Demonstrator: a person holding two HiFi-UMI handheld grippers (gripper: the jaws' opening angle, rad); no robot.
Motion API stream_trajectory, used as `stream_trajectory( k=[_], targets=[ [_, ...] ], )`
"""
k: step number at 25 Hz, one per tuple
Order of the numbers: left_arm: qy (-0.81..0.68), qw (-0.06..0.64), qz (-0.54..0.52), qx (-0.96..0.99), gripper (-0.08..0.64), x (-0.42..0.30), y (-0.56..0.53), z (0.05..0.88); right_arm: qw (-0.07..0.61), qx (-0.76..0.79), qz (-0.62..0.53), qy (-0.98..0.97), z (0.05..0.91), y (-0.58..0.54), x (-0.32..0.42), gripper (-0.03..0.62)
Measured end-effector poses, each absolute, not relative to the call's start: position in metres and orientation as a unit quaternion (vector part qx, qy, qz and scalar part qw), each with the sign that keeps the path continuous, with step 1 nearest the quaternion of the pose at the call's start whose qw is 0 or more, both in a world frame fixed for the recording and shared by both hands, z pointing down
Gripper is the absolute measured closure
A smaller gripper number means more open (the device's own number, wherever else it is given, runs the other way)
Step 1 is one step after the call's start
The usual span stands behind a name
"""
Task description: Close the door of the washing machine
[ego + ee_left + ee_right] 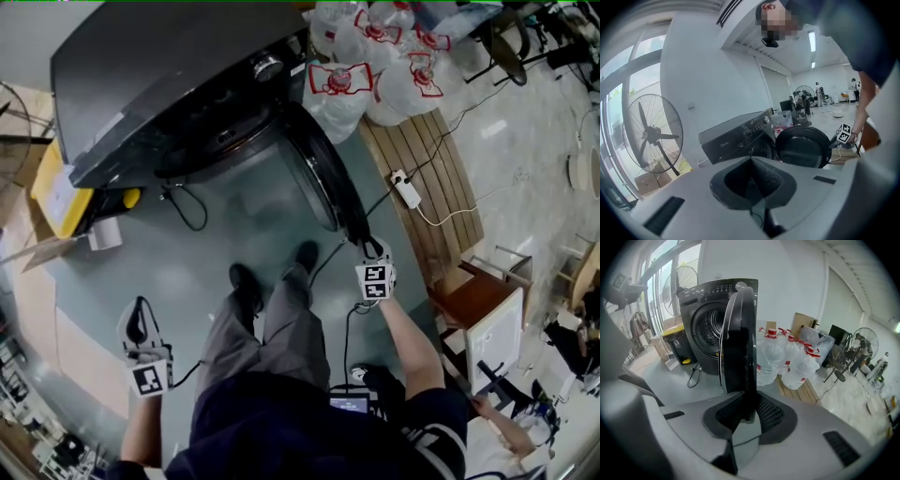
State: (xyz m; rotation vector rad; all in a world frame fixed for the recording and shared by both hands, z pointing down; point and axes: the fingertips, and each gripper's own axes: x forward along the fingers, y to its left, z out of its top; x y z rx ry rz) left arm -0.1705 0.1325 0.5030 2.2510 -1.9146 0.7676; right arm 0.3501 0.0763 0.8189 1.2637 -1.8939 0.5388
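Grey floor (178, 272) ran up to a dark front-loading washing machine (169, 94) set against the wall. Its round door (323, 178) stood swung wide open, its edge toward the person, with the drum mouth bare behind it. The right tongs (372, 248) were clamped on the door's free rim, on the side away from the hinge, and the rim filled the narrow gap between the jaws. That seemed the sensible place to hold, since the far edge swings with the least push. I judged the closing barely begun.

The left tongs (139, 323) hung low at the person's other side, well apart from the machine. Their jaws were drawn together on nothing, and they seemed simply to be kept out of the door's path.

Just beyond the open door, large water bottles (339, 89) crowded beside a slatted wooden pallet (441, 169) with a power strip (407, 190) lying on it. A yellow bin (61, 192) sat at the machine's opposite flank, and a pedestal fan (651, 133) stood near the window.
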Motion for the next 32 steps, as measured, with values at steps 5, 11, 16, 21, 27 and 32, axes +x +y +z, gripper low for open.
stream_trajectory(
  k=[5,11,16,21,27,32],
  targets=[
    [-0.629,0.046,0.245,0.736,0.54,-0.198,0.141,0.505,0.391,0.506,0.216,-0.739,0.821,0.089,0.321,0.505],
    [-0.632,0.049,0.236,0.737,0.54,-0.228,0.152,0.506,0.389,0.511,0.221,-0.734,0.822,0.107,0.283,0.505],
    [-0.632,0.05,0.235,0.737,0.54,-0.259,0.161,0.508,0.393,0.515,0.224,-0.728,0.825,0.118,0.251,0.503],
    [-0.632,0.049,0.23,0.738,0.54,-0.288,0.167,0.512,0.391,0.528,0.238,-0.716,0.827,0.125,0.223,0.503],
    [-0.632,0.052,0.213,0.743,0.54,-0.318,0.176,0.515,0.394,0.529,0.246,-0.711,0.828,0.132,0.187,0.497],
    [-0.634,0.049,0.211,0.743,0.54,-0.346,0.175,0.517,0.388,0.532,0.259,-0.707,0.829,0.136,0.155,0.494]
  ],
)
